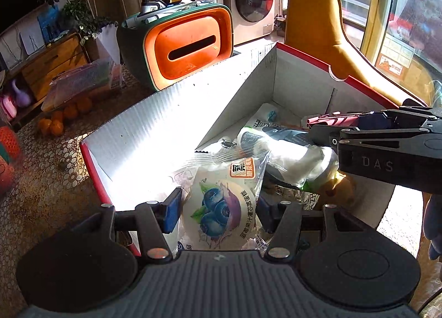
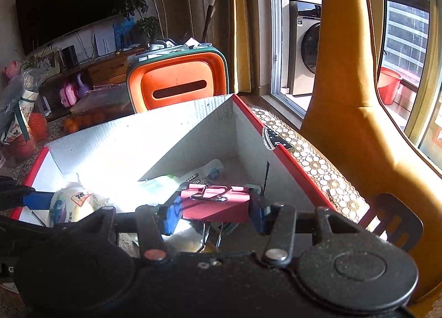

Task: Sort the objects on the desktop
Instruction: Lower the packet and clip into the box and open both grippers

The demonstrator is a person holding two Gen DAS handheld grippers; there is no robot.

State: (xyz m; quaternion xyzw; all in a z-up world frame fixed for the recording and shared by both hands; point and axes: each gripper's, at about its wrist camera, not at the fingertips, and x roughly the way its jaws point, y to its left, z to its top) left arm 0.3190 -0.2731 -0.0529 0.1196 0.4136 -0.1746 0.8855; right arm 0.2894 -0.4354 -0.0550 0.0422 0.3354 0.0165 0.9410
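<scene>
- Left gripper point(image 1: 218, 211) has its fingers clamped on a blueberry snack packet point(image 1: 223, 207), held right over the open red-and-white box point(image 1: 154, 121), low among the stuff already in there.
- Right gripper point(image 2: 214, 214) is pinching a pink binder clip point(image 2: 215, 202) between its blue pads, also hanging over the same box, toward the far right corner.
- Box is already pretty full: white plastic-wrapped bundle point(image 1: 292, 160), a few other wrappers, so not much bare floor left inside.
- What could go sideways, I reckon: both grippers are crowded into one box and sit close together, so a careless swing could knock one into the other. The packet is slippery film and could slide out crooked or land on the rim.
- The clip's wire handles dangle below the pads and might snag on a wrapper when let go.
- Edges: tall box walls on the left and back hem things in; the right wall is lower, so that's the easier way out.
- Past the box, an orange-and-green organizer point(image 1: 179, 47) stands just behind on the bench, so lifting straight up looks safest.
</scene>
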